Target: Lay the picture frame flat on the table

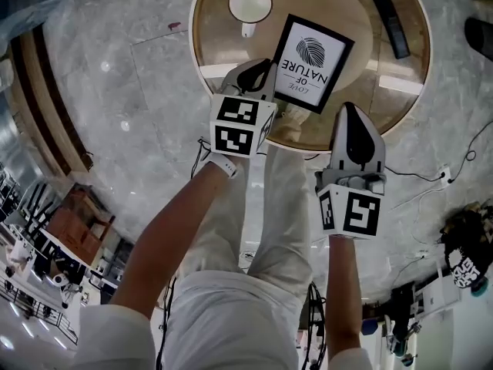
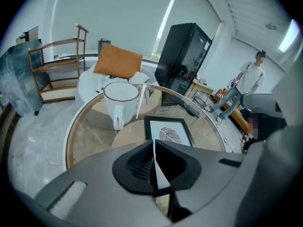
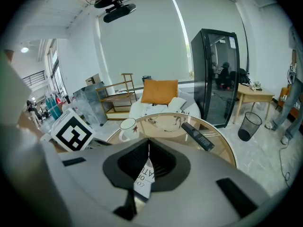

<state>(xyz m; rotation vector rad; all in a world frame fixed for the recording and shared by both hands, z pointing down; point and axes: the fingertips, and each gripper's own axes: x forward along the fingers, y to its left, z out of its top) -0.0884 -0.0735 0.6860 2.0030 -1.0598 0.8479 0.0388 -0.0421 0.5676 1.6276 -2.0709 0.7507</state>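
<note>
Frame: picture frame (image 1: 314, 62) sits three o'clock off my left gripper (image 1: 264, 68), the nearer one.
Right gripper (image 1: 351, 110): frame at eleven o'clock.
Jaws: both closed, empty.

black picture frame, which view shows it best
Head view: the whole black picture frame, white print and lettering, shows. The left gripper view shows only its far part above the jaws; the right gripper view, a sliver of lettering between its jaws.

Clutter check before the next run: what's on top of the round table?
A white mug, the picture frame face up, and a black remote. The left gripper covers the frame's near corner and the table beneath it, so anything there is hidden.
</note>
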